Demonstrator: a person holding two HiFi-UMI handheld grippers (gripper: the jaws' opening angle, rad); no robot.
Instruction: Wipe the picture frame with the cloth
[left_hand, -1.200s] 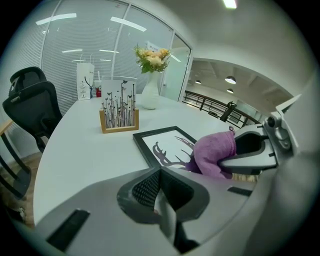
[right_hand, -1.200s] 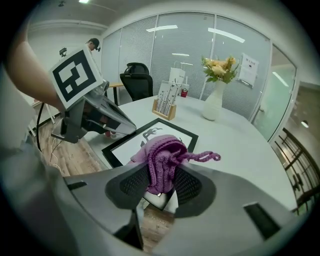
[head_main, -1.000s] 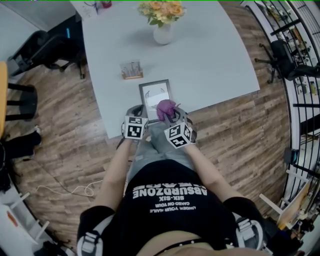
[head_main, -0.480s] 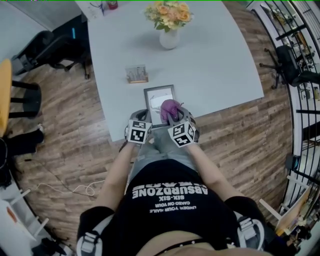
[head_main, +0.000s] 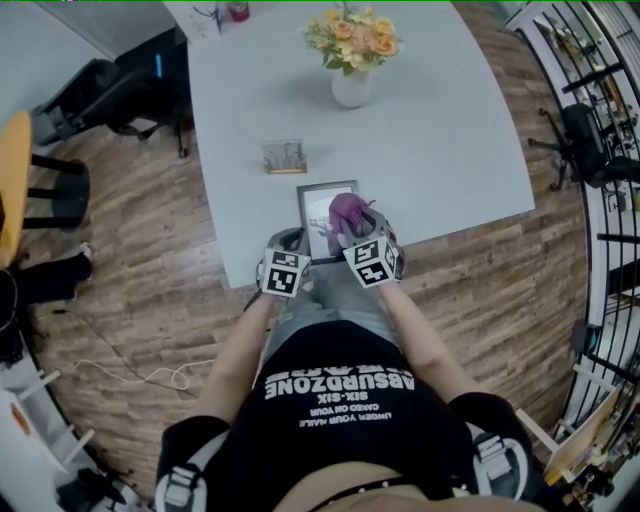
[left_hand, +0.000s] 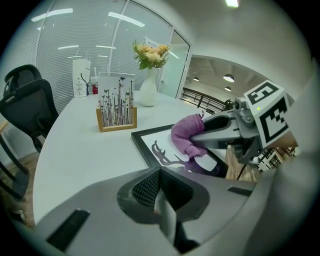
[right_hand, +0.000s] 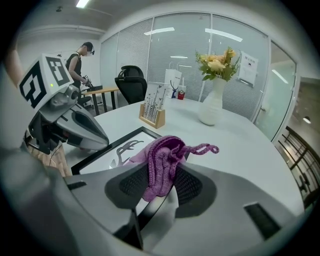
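Two hand-held grippers meet at the near edge of the white tabletop (head_main: 430, 130), where the black picture frame (head_main: 316, 200) lies flat, its antler print facing up. Right gripper (right_hand: 162, 186): jaws clamped on the purple knitted cloth (right_hand: 161, 159), which bulges out ahead of the jaws and rests on the glass over the frame's right half; one loose strand curls away toward the far side of the tabletop. Left gripper (left_hand: 160, 197): jaws pressed together with nothing visible between them, set just beside the frame's near left corner. Beyond the frame, toward the middle of the tabletop, stands a small wooden card holder (head_main: 284, 156), well apart from the frame; farther on, toward the far edge, is a white vase (head_main: 351, 88) of yellow and orange flowers.
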